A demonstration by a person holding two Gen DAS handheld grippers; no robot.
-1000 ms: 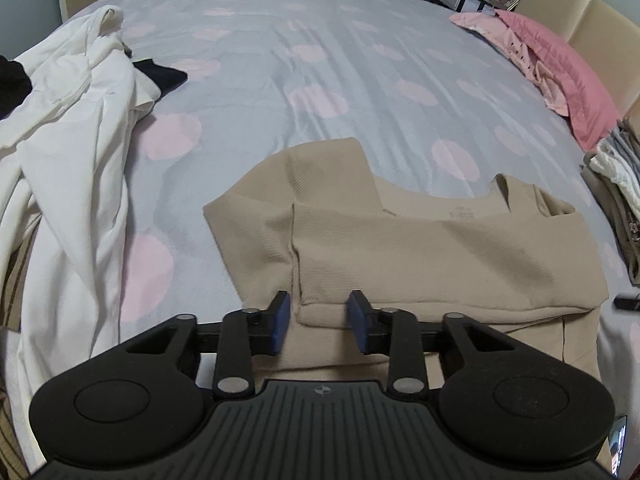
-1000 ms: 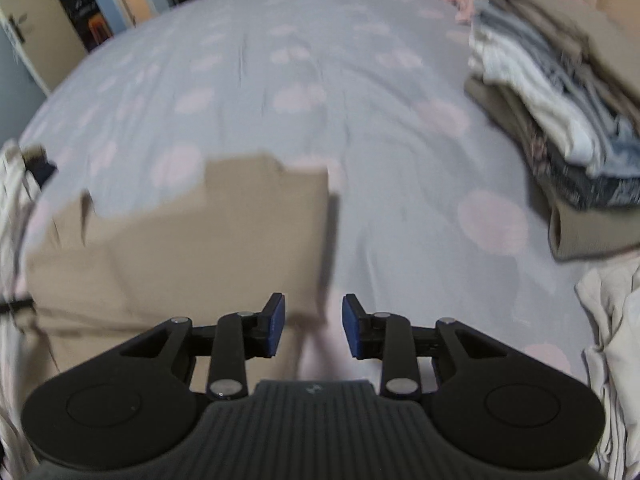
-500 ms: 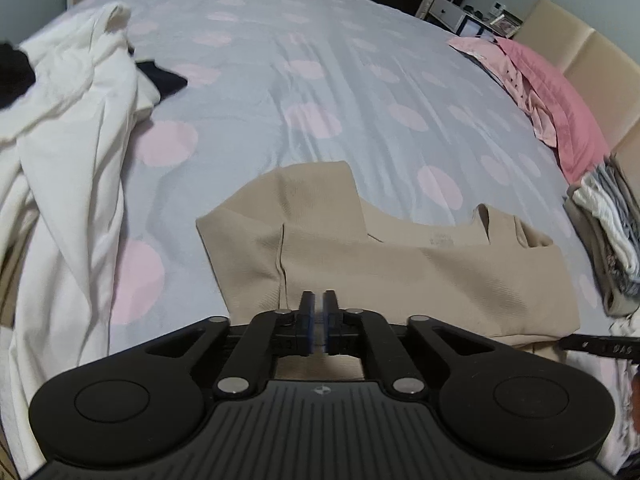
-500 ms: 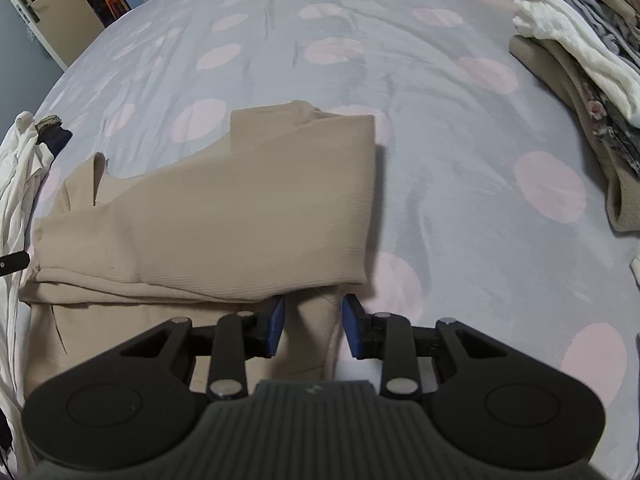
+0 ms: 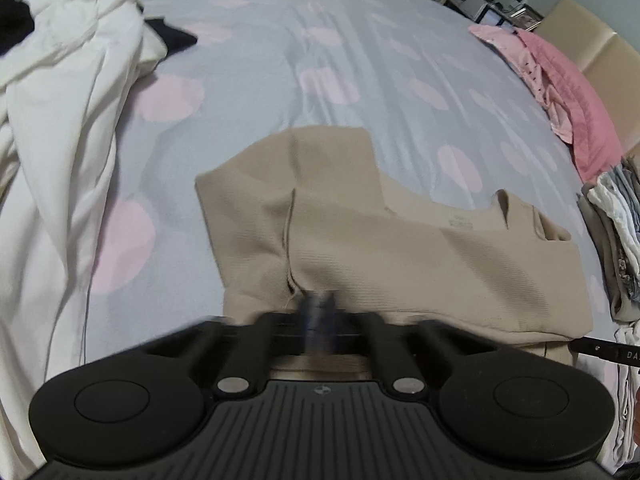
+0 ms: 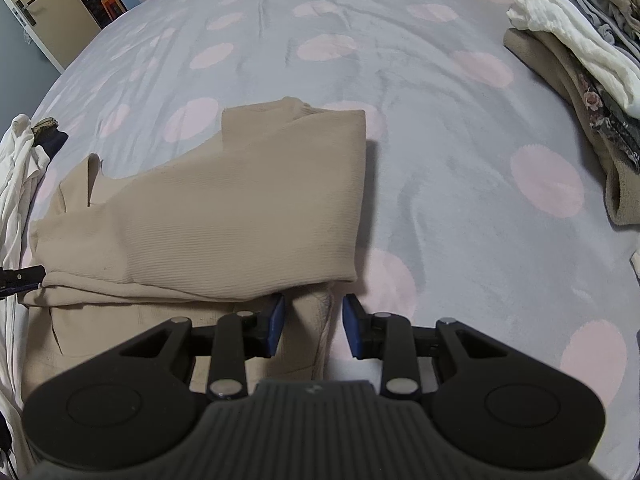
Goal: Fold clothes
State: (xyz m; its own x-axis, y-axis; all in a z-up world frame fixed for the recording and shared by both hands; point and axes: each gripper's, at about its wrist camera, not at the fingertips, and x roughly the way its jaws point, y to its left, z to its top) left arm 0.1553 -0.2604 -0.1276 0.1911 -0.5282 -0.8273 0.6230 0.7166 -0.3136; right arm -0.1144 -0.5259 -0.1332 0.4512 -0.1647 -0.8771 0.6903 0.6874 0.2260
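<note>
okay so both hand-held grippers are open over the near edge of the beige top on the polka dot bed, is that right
Not quite. Only the right hand-held gripper is open, its blue pads apart over the near edge of the beige top, as the right wrist view shows. The left hand-held gripper is shut at that edge in the left wrist view, though blur hides whether it pinches fabric. The polka dot bed is right.

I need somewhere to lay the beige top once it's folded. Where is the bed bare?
Bare bedspread lies between the beige top and the folded stack, and across the far half beyond the top. The left edge is crowded with white garments; pink clothes fill the far right corner.
</note>
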